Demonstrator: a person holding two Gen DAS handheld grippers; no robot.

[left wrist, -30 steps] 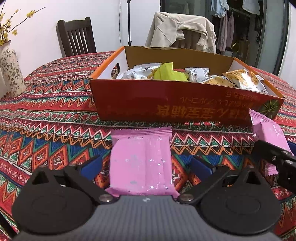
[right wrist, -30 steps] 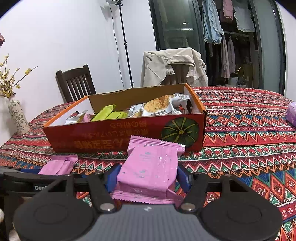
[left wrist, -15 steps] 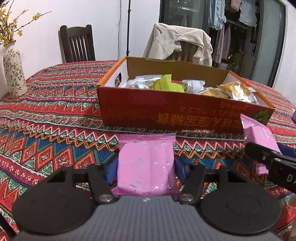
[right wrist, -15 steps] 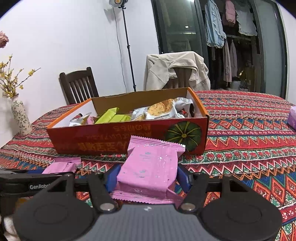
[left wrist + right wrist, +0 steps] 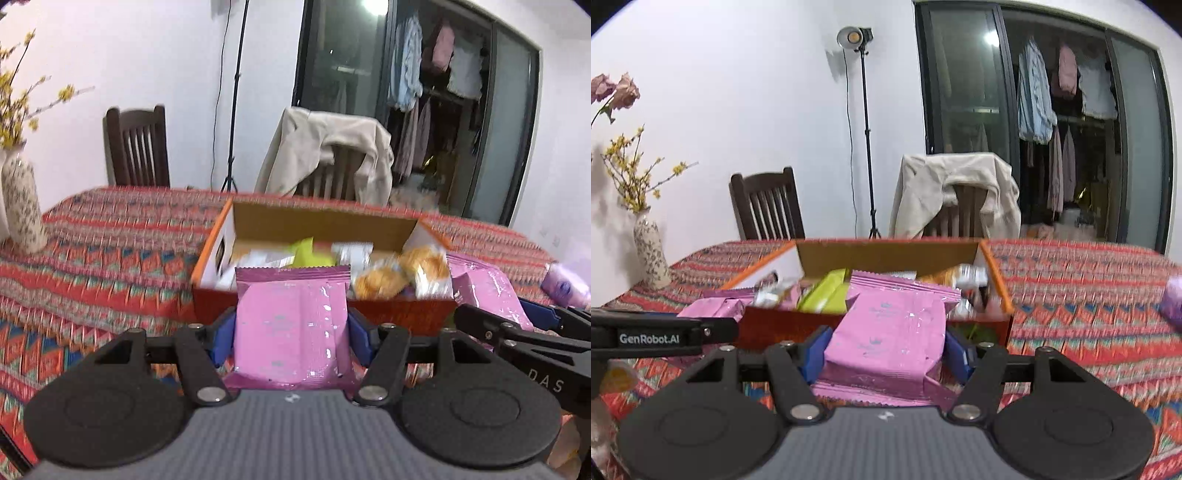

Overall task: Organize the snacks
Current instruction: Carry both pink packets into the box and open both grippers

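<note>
Both claws pinch pink packets. Left claw [image 5: 291, 332] grips a pink packet [image 5: 291, 325] between its blue pads [image 5: 223, 338], holding it clear of the table in front of the red box [image 5: 321, 221]. Right claw [image 5: 886, 345] clamps a second pink packet [image 5: 892, 332] the same way, its crimped top edge overlapping the box's near wall. In the left view the right claw enters from the right edge with its packet just beside the box's right corner; in the right view the left claw shows at the left edge. The open box sits on a patterned tablecloth [image 5: 110, 236] and holds a green pack [image 5: 827, 291], silver wrappers and orange-printed bags [image 5: 402, 273]. A vase [image 5: 650, 251] with yellow blossoms stands at the table's left edge. Beyond the table are a dark chair [image 5: 768, 203] and another chair draped with a beige coat [image 5: 953, 192]
</note>
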